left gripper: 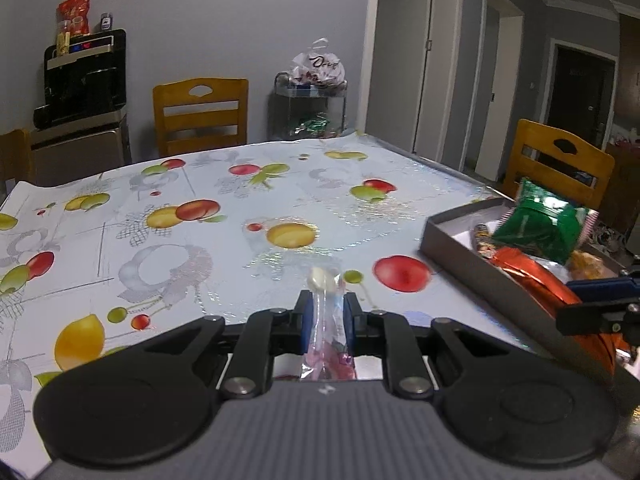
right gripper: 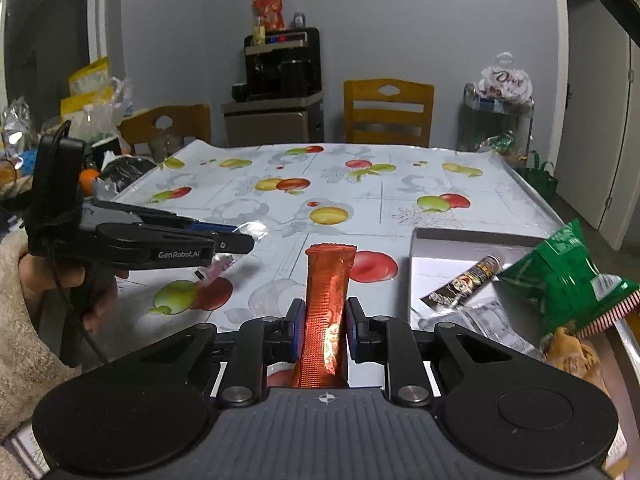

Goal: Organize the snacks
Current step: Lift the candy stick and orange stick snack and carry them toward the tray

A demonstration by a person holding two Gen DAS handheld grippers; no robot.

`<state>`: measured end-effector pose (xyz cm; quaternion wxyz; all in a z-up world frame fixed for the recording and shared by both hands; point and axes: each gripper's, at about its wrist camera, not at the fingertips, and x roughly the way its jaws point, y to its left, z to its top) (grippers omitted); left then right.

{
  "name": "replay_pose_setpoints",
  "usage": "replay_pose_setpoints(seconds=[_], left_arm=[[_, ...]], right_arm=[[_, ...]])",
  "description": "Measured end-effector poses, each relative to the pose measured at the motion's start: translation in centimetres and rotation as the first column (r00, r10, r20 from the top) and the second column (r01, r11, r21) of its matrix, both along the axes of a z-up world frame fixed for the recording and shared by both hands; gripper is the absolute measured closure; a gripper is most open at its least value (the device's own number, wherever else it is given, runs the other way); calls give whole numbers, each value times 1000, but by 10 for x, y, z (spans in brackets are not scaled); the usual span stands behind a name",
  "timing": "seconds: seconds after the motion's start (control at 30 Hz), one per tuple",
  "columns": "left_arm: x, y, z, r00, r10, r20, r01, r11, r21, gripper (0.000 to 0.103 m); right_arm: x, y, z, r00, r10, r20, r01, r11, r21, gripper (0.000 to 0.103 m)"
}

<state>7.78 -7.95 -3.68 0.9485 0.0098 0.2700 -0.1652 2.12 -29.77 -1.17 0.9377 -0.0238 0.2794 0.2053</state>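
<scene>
My left gripper (left gripper: 327, 307) is shut on a clear-wrapped candy (left gripper: 325, 312) with a pale sweet at its tip, held above the fruit-print tablecloth (left gripper: 224, 216). From the right wrist view the same left gripper (right gripper: 244, 240) shows at the left, a hand around its handle, the wrapper sticking out of its tip. My right gripper (right gripper: 323, 316) is shut on a long orange snack stick (right gripper: 326, 300) that stands up between its pads. A grey shallow box (left gripper: 452, 248) at the right holds a green snack bag (right gripper: 568, 276), a dark printed stick (right gripper: 464, 282) and a clear packet.
Wooden chairs (left gripper: 200, 114) stand around the table. A black appliance on a cabinet (right gripper: 282, 64) with a red bag on top stands by the back wall. A metal cart (left gripper: 310, 108) carries a plastic bag. Clutter and bags (right gripper: 92, 120) crowd the table's far left side.
</scene>
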Motion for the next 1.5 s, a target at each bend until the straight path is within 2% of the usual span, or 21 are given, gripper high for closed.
replay_pose_setpoints(seconds=[0.2, 0.4, 0.5, 0.63, 0.7, 0.73, 0.77, 0.83, 1.0, 1.2, 1.4, 1.43, 1.47, 1.5], left_arm=[[-13, -11, 1, 1000, -24, -15, 24, 1000, 15, 99], [-12, -12, -4, 1000, 11, -28, -10, 999, 46, 99], [-6, -12, -10, 997, -1, -76, 5, 999, 50, 98], [-1, -18, -19, 995, -1, -103, 9, 997, 71, 95], [0, -21, -23, 994, -1, -112, 10, 997, 79, 89], [1, -22, -24, 994, -2, -114, 11, 997, 77, 79], [2, -22, -25, 993, -1, -115, 10, 997, 76, 64], [1, -23, -26, 995, 8, -99, -1, 997, 77, 51], [6, -23, -32, 992, -4, -128, 13, 998, 62, 51], [4, -23, -34, 992, -15, -123, 22, 998, 58, 51], [-3, -31, -35, 989, -88, -117, 97, 993, 69, 51], [-4, -32, -35, 989, -93, -116, 102, 992, 69, 55], [-5, -32, -34, 988, -103, -115, 111, 992, 64, 69], [-7, -32, -34, 987, -114, -112, 121, 991, 60, 76]], right_arm=[[-5, -11, -4, 1000, 10, -14, -9, 1000, 15, 80], [-10, -16, -6, 1000, 27, -16, -26, 999, 30, 80], [-9, -17, -8, 999, 29, -22, -28, 999, 37, 80], [-9, -16, -11, 999, 42, -32, -41, 998, 40, 80], [-9, -15, -12, 998, 46, -37, -44, 998, 40, 80], [-10, -15, -12, 998, 46, -39, -44, 998, 40, 80], [-10, -15, -13, 998, 45, -41, -44, 998, 41, 80], [-11, -14, -13, 998, 46, -44, -44, 998, 42, 80], [-11, -11, -14, 998, 52, -48, -50, 998, 42, 80], [-10, -10, -15, 997, 60, -54, -58, 997, 45, 80], [-9, -8, -17, 996, 63, -60, -60, 997, 42, 80], [-10, -8, -17, 996, 63, -60, -61, 997, 41, 80], [-10, -8, -17, 996, 65, -61, -62, 997, 41, 80], [-10, -7, -17, 996, 66, -61, -64, 997, 42, 80]])
